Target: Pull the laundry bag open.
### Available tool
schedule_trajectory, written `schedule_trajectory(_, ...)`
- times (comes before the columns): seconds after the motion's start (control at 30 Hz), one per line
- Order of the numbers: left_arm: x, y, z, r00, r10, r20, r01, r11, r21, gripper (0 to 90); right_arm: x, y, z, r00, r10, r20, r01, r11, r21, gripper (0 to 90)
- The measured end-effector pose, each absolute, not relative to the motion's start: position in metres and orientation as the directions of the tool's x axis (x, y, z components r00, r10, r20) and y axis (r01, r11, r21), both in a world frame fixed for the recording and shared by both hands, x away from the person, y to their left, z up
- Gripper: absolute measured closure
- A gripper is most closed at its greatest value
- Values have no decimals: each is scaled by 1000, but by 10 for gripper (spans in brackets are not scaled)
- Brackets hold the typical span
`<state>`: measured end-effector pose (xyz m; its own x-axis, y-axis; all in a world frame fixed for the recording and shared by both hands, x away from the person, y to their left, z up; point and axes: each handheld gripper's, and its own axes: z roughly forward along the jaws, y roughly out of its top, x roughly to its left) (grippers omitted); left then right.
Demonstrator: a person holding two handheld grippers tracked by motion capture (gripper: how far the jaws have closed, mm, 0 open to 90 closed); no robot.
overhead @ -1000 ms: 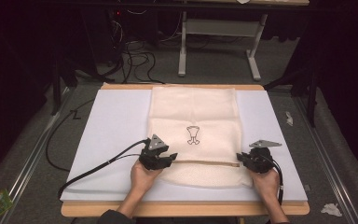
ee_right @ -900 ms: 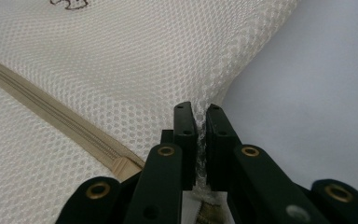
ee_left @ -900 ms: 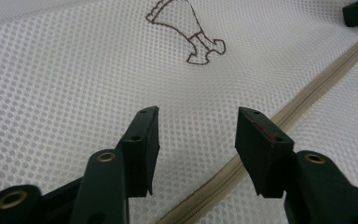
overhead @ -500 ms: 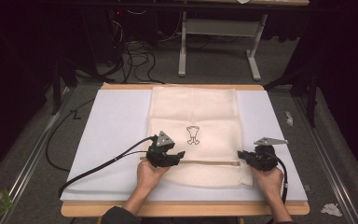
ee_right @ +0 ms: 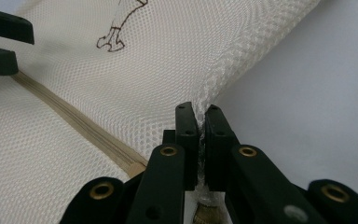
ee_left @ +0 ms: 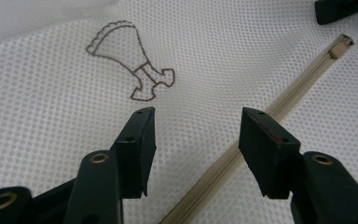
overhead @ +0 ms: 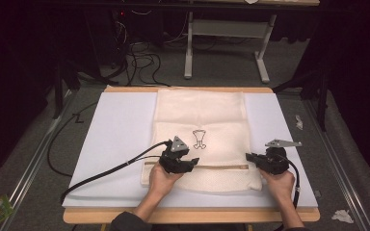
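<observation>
Mesh cloth is what both hands work on: a cream bag (overhead: 200, 139) lies flat on the white mat (overhead: 115, 144) of the counter (overhead: 188, 215), with its zipper (overhead: 221, 167) running across the near part. Since a second ago the left gripper (overhead: 191, 162) moved along the zipper line toward the middle of the bag, while the right gripper (overhead: 251, 158) stayed at the right end. I judge that the zipper is being worked along, with one side held as anchor.

Nearest to the person, the right gripper is closed tight on the bag's edge, and in the right gripper view a fold of mesh (ee_right: 201, 116) is pinched between its jaws, close beside the zipper end. The left gripper has jaws moderately apart; they were just closing a little, and nothing is between them. In the left gripper view the zipper passes under the gap. Farther off is the brown printed figure (overhead: 199, 139).
</observation>
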<state>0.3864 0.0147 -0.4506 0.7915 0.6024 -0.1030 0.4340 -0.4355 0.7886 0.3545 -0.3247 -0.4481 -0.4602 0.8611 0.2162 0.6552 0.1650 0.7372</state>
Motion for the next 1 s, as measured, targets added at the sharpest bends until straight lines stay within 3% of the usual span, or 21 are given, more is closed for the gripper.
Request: schedule_trajectory(1.0, 378, -38, -457, 863, 489, -130, 398, -498, 770, 590, 361, -306, -439, -505, 826, 249, 634, 159, 756, 879)
